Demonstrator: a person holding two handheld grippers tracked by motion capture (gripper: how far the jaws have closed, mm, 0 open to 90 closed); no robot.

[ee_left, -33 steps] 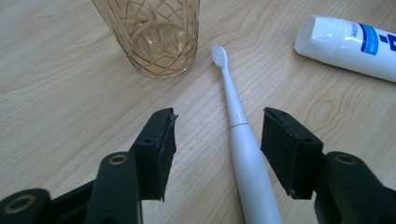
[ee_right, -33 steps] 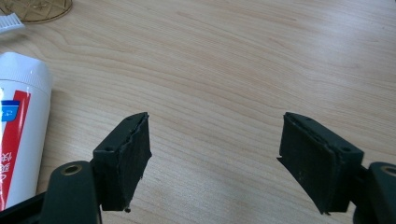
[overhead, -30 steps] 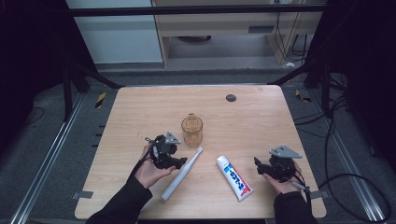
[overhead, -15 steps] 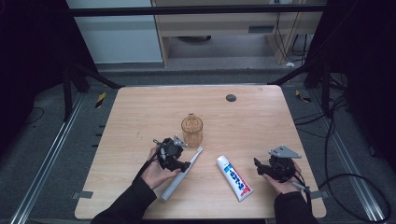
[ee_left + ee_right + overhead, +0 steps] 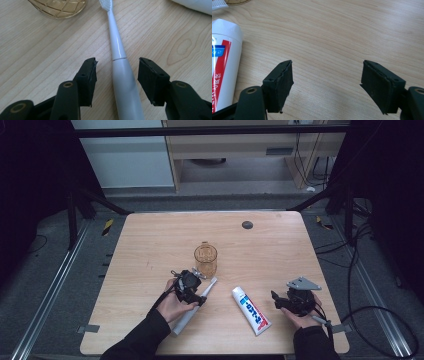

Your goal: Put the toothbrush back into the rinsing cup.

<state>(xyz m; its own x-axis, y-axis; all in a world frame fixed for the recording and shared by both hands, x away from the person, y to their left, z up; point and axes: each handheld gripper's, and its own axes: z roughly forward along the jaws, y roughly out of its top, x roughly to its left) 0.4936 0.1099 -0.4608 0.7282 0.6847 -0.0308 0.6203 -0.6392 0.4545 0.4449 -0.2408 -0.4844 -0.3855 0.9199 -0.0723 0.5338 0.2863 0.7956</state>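
Now the left tool has dropped over the toothbrush, jaws closing but not yet touching; the right tool gapes.

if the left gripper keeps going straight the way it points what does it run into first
Probably the amber glass cup. The left gripper, whose jaws have just been closing, straddles the white toothbrush without gripping it; the brush head ends beside the cup.

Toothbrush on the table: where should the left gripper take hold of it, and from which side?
Probably the thick handle just below the seam to the thin neck. The toothbrush lies flat, bristles toward the cup, so come from above with a jaw on each long side. The left gripper already straddles it there, jaws just been closing, pads not yet touching. The neck looks too slim and rounded to hold steady.
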